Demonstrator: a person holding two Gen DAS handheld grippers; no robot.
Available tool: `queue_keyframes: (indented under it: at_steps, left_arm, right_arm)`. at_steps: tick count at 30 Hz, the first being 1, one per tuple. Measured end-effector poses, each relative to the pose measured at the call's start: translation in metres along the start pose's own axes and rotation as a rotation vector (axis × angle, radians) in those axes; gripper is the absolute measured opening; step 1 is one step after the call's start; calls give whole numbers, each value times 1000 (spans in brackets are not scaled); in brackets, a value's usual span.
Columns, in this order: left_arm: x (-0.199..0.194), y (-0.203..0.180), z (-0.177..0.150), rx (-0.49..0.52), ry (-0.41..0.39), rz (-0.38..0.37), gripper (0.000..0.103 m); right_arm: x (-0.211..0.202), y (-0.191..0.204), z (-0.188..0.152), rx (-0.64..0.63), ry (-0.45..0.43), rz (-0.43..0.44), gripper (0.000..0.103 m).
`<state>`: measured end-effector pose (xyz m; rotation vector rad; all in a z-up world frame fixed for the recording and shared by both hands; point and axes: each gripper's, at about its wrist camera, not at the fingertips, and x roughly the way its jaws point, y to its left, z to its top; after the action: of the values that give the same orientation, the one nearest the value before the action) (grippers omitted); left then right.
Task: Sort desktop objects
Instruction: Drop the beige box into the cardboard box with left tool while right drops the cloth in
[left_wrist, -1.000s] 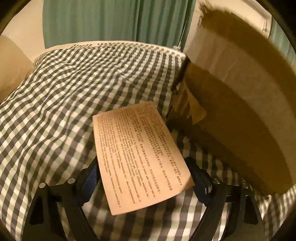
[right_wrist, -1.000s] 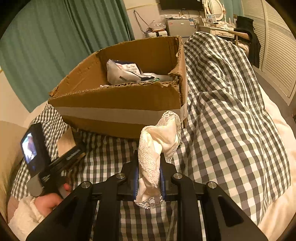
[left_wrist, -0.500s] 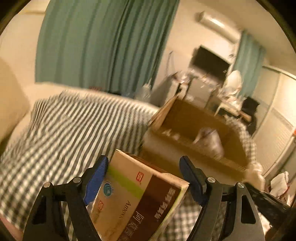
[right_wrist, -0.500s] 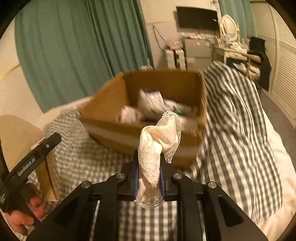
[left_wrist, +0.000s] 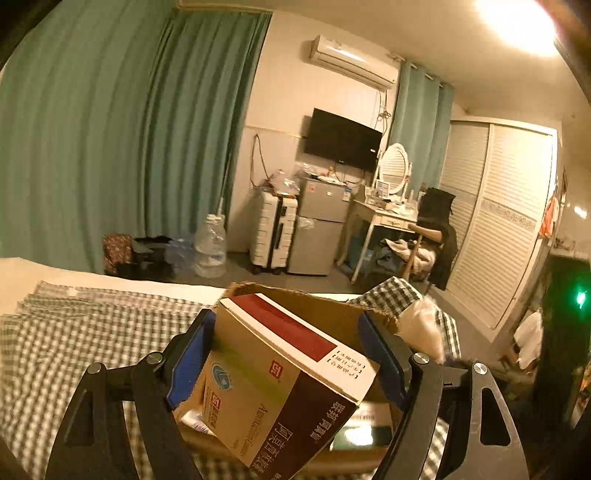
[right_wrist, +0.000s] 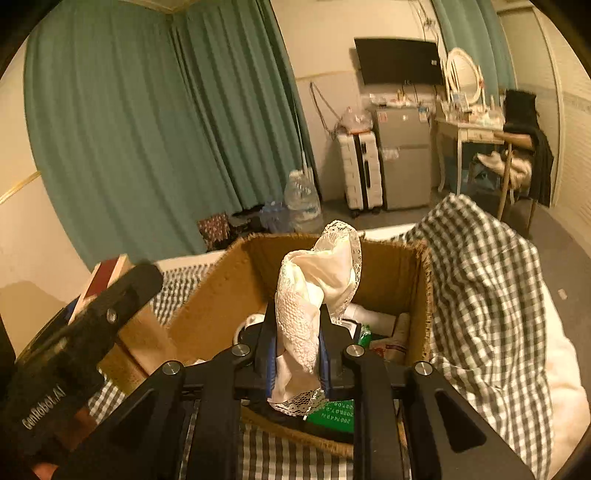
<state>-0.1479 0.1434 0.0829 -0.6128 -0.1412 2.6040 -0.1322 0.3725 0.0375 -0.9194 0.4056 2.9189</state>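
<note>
My left gripper (left_wrist: 286, 354) is shut on a tan and maroon medicine box (left_wrist: 280, 384) and holds it over the near edge of an open cardboard box (left_wrist: 317, 302). My right gripper (right_wrist: 297, 354) is shut on a white lace cloth (right_wrist: 314, 291) and holds it over the same cardboard box (right_wrist: 236, 280), which has several items inside. The left gripper with its medicine box (right_wrist: 107, 273) shows at the left of the right wrist view. The lace cloth shows blurred at the right of the left wrist view (left_wrist: 421, 325).
The cardboard box sits on a bed with a green checked cover (left_wrist: 74, 332), bunched up at the right (right_wrist: 487, 288). Beyond the bed are teal curtains (right_wrist: 147, 129), a water jug (right_wrist: 301, 201), a suitcase (right_wrist: 360, 170), a small fridge (right_wrist: 402, 155) and a dressing table (right_wrist: 469, 125).
Both grippers rose and moved forward over the cardboard box. The left gripper lifted the medicine box off the bed and tilted up toward the room. The right gripper kept its hold on the cloth.
</note>
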Motion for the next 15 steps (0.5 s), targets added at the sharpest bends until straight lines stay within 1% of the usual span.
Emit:
queue_keyframes:
  at_steps: [1, 3, 4, 5, 7, 8, 10, 13, 15]
  left_arm:
    - [7, 0, 1, 0, 9, 6, 80]
    - [21, 1, 0, 3, 16, 18, 80]
    - [26, 1, 0, 6, 20, 19, 81]
    - [31, -1, 0, 5, 21, 27, 83]
    - [39, -2, 1, -4, 30, 57, 101]
    - [43, -3, 2, -16, 27, 77, 102]
    - [45, 1, 0, -38, 22, 80, 103]
    - [33, 9, -6, -58, 43, 98, 103]
    - [21, 13, -10, -60, 50, 119, 103]
  right_arm:
    - [6, -3, -1, 4, 9, -2, 18]
    - [17, -10, -5, 18, 33, -4, 36]
    - [19, -13, -8, 28, 40, -2, 57]
    - [21, -17, -12, 45, 40, 6, 71]
    - [19, -21, -19, 81, 15, 16, 73]
    - [18, -22, -21, 83, 15, 12, 73]
    - [16, -20, -24, 66, 11, -17, 73]
    - [7, -18, -25, 35, -9, -50, 73]
    - [0, -14, -29, 19, -9, -63, 83]
